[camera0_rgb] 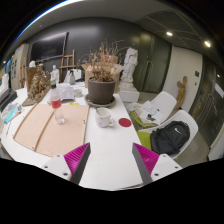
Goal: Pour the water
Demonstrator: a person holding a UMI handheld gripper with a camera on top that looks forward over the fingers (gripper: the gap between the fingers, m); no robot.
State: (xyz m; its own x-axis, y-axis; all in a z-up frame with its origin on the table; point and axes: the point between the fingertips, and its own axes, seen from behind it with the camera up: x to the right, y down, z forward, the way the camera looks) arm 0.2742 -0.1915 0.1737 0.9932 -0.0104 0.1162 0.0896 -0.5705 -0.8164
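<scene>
My gripper is held above the near part of a white table, open, with only bare tabletop between its magenta pads. Well beyond the fingers a white cup stands on the table, with a small red round thing just right of it. Further left a small clear glass sits on light brown boards, and a red-topped item stands behind it. The fingers touch none of these.
A large brown pot with a dry plant stands behind the cup. A white figure rises at the back. To the right of the table are a white chair and a black bag. Small items crowd the table's left edge.
</scene>
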